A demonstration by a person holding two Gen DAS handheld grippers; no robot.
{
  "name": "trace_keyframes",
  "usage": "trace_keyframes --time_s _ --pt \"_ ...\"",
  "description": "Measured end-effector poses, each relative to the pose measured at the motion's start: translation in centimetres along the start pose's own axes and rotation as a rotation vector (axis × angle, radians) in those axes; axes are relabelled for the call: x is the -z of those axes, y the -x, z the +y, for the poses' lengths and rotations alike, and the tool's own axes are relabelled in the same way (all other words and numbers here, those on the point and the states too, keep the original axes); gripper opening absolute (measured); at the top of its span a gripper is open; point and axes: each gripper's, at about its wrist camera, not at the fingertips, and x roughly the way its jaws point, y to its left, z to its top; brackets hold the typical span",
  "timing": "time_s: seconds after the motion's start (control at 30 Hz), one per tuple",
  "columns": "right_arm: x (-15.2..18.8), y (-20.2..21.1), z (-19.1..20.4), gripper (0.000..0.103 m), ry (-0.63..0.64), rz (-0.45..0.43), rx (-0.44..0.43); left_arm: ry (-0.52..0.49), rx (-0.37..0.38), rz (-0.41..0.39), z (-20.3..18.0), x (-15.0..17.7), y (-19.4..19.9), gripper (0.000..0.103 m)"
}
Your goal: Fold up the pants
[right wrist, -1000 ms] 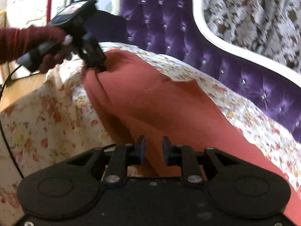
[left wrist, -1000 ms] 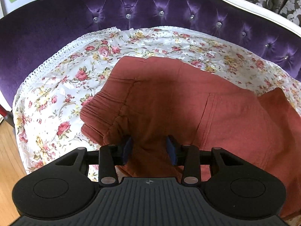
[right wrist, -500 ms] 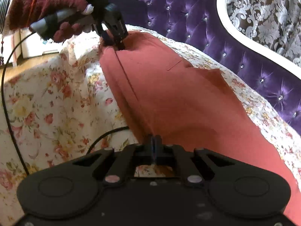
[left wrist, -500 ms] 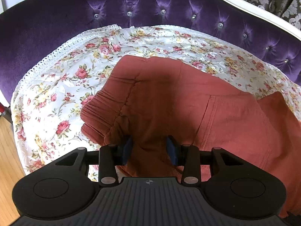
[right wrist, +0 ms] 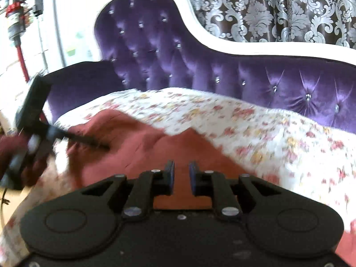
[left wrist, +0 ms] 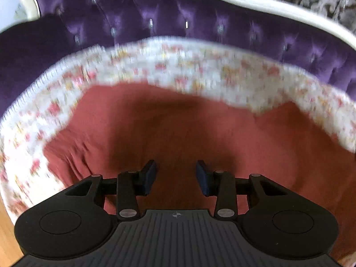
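While both views are motion-blurred, the pants (left wrist: 178, 129) read clearly: rust-red woven cloth lying on the floral sheet (left wrist: 200, 66), in front of the tufted purple sofa back (right wrist: 178, 55). Left gripper (left wrist: 176, 176) hovers over the gathered waistband side, fingers wide apart, nothing between them. Right gripper (right wrist: 181, 178) sits over the cloth toward the leg end, fingers parted by a narrow gap, no fabric clamped. Likely positioned at opposite ends to pinch for a fold.
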Motion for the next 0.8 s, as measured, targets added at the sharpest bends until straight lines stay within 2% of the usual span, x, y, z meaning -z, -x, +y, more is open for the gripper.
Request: trace_keyframes --time_s 0.07,0.2,0.37,0.47,0.53,0.63,0.8 --pt "-1.1 -1.9 -0.5 0.022 0.012 -0.003 -0.001 -0.028 -0.008 -0.047 -0.2 1.2 0.2 0.039" --pt "-3.0 -5.8 -0.7 0.036 0.063 0.002 -0.01 -0.012 -0.004 -0.05 0.0 1.3 0.2 0.039" --pt "-4.3 -9.9 -0.9 0.036 0.109 0.057 -0.038 -0.007 -0.004 -0.05 0.0 1.2 0.2 0.039" --pt "-3.3 -11.5 -0.8 0.036 0.125 0.128 -0.054 0.003 -0.001 -0.05 0.1 1.1 0.1 0.039" --pt "-2.1 -11.9 -0.5 0.036 0.134 0.202 -0.108 0.007 0.0 -0.049 0.2 1.1 0.1 0.039" --pt "-1.3 -11.5 -0.3 0.036 0.142 0.18 -0.107 0.007 0.0 -0.048 0.2 1.1 0.1 0.039" --pt "-2.4 -12.5 -1.9 0.036 0.021 0.156 -0.121 0.011 0.007 -0.049 0.3 1.1 0.2 0.039"
